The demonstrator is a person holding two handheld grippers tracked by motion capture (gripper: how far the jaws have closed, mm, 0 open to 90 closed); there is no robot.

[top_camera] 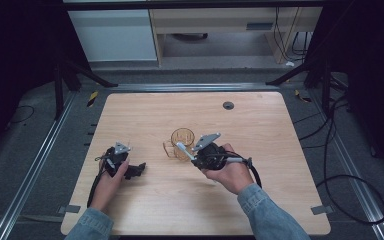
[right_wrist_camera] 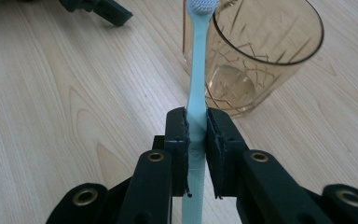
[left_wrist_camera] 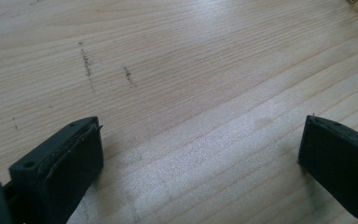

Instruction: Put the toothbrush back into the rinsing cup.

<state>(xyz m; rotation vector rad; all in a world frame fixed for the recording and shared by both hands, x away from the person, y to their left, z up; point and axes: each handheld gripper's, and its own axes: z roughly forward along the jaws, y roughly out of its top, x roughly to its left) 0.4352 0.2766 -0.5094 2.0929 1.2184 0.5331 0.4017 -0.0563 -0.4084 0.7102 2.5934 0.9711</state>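
While clamped by its handle in the shut right gripper (right_wrist_camera: 196,123), toothbrush (right_wrist_camera: 196,60) near cup (right_wrist_camera: 261,51) rim, not yet dropped inside; left gripper (left_wrist_camera: 200,149) wide open, empty, resting on table (top_camera: 260,200).

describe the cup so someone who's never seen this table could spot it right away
On the light wooden table, look near the middle, just ahead of the right gripper, which is shut on a pale blue toothbrush. There stands an amber see-through tumbler, upright and empty. Its tinted wall with cut line patterns sets it apart from the black grippers.
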